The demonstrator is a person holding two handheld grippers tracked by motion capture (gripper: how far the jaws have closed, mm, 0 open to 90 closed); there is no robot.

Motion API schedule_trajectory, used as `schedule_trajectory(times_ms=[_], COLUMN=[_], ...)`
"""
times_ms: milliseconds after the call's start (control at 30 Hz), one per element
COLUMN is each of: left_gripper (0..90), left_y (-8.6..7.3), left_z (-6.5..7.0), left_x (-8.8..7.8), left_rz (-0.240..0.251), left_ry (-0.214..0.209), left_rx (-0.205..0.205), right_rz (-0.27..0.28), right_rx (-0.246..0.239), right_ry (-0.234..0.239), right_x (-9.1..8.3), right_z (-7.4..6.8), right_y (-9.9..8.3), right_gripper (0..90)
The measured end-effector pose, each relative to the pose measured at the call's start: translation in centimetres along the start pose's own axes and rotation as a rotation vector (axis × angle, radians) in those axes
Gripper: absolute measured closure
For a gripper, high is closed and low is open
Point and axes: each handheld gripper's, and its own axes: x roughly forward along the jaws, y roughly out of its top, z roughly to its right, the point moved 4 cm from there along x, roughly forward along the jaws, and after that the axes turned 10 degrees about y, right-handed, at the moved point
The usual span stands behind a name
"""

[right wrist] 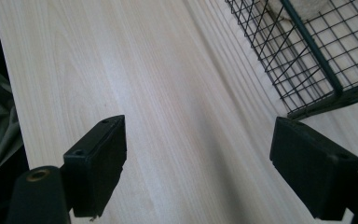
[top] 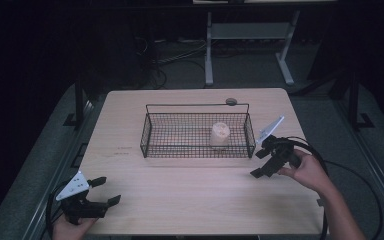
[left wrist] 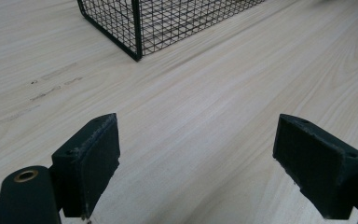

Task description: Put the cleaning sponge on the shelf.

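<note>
A black wire basket (top: 150, 134) stands on the middle of the pale wooden table (top: 195, 200). Inside it, toward its right end, sits a beige cup-shaped object (top: 220, 135) with a lighter top. My left gripper (top: 105, 191) rests near the table's front left corner, open, with bare wood between its jaws; a corner of the basket (left wrist: 135, 32) lies ahead of it. My right gripper (top: 258, 163) hovers just off the basket's front right corner, open and holding nothing. Its own view has the basket corner (right wrist: 317, 88) at upper right.
A small round dark object (top: 231, 101) lies at the table's far edge behind the basket. White table legs (top: 209, 50) stand beyond on the dark floor. Black cables trail from both grippers, one looping at the right (top: 330, 165). Faint marks (left wrist: 51, 88) score the wood left of the basket.
</note>
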Motion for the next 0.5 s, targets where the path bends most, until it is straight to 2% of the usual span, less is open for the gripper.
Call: schedule_trajectory(times_ms=[500], left_gripper=[13.8], left_y=[0.0], left_z=[0.2], left_x=[0.1], left_rz=[-0.008], left_ry=[-0.004], left_rx=[0.004], right_rz=[0.021], right_rx=[0.023], right_ry=[0.003], right_x=[0.4], right_z=[-0.4], right_y=[-2.4], right_gripper=[18.1])
